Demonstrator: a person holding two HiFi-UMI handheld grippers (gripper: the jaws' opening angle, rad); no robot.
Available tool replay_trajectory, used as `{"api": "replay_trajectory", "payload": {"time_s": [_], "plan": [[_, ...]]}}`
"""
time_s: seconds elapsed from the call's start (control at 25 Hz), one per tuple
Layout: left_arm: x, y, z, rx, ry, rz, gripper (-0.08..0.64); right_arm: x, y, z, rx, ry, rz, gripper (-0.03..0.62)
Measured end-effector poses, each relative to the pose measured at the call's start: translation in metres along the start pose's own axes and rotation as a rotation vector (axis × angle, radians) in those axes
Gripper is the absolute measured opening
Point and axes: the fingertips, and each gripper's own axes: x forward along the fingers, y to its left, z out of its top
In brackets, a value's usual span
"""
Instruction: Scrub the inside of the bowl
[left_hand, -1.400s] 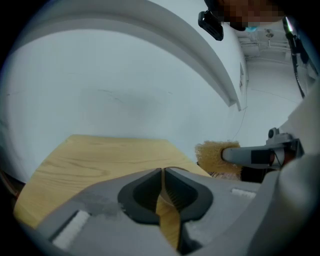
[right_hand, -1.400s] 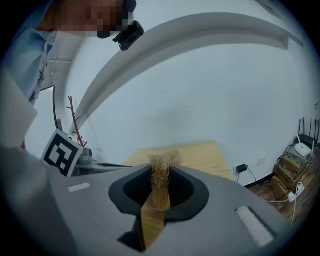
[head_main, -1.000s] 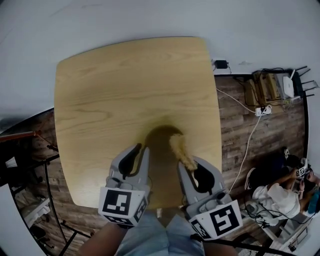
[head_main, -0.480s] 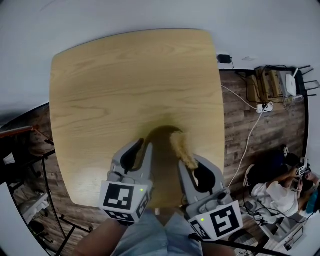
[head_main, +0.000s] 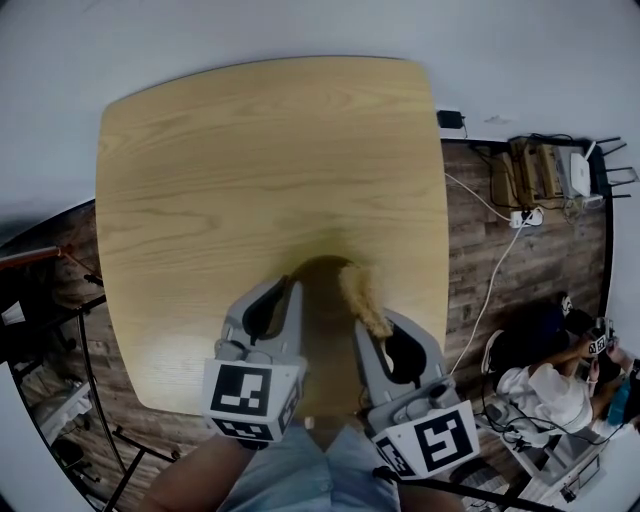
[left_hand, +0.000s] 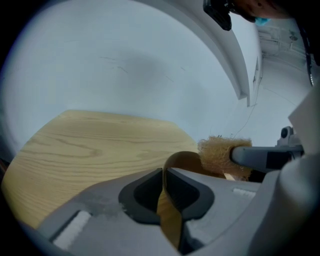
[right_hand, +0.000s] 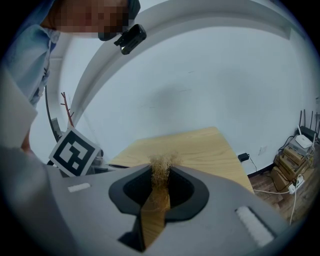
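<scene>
A: Head view — where's the bowl?
B: At the wooden table's near edge, thin brown rim pinched by the left gripper.
A: Left gripper view?
B: Jaws clamped on that smooth curved wall — hold it steady.
A: Right gripper view?
B: There the right gripper squeezes a coarse, fibrous scrubber; press it inside, circling.

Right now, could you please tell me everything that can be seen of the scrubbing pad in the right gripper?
The scrubbing pad is a pale tan wad of coarse, straw-like fibres, long in shape and frayed at its edges. The right gripper has its jaws shut on one end. The free end sticks forward over the right side of the dark brown bowl. Whether it touches the bowl's inside cannot be told. The left gripper, clamped on the bowl's rim, is apart from the pad.
</scene>
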Motion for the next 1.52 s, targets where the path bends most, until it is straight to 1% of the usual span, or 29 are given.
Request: {"api": "replay_trajectory", "payload": {"time_s": [0.28, 0.44, 0.6, 0.72, 0.84, 1.0, 1.12, 1.36, 1.52], "plan": [[-0.005, -0.005, 0.006, 0.009, -0.014, -0.035, 0.037, 0.006, 0.004, -0.013, -0.031, 0.047, -0.007, 0.066], [-0.008, -0.008, 0.010, 0.044, -0.001, -0.055, 0.037, 0.010, 0.003, -0.015, -0.077, 0.095, -0.012, 0.066], [-0.009, -0.011, 0.013, 0.049, 0.000, -0.058, 0.037, 0.014, 0.003, -0.019, -0.146, 0.153, 0.001, 0.066], [-0.010, -0.015, 0.014, 0.102, 0.012, -0.054, 0.037, 0.020, 0.005, -0.025, -0.185, 0.205, 0.028, 0.066], [-0.006, -0.017, 0.021, 0.138, 0.019, -0.048, 0.037, 0.030, 0.008, -0.025, -0.179, 0.224, 0.075, 0.064], [-0.005, -0.026, 0.027, 0.181, 0.018, -0.057, 0.037, 0.041, 0.019, -0.032, -0.189, 0.265, 0.171, 0.064], [-0.005, -0.031, 0.031, 0.223, 0.009, -0.058, 0.037, 0.045, 0.027, -0.038, -0.187, 0.307, 0.222, 0.063], [-0.001, -0.029, 0.033, 0.234, 0.012, -0.064, 0.037, 0.042, 0.033, -0.047, -0.168, 0.357, 0.335, 0.061], [-0.001, -0.022, 0.038, 0.239, 0.004, -0.036, 0.037, 0.034, 0.043, -0.054, -0.148, 0.377, 0.424, 0.060]]}}
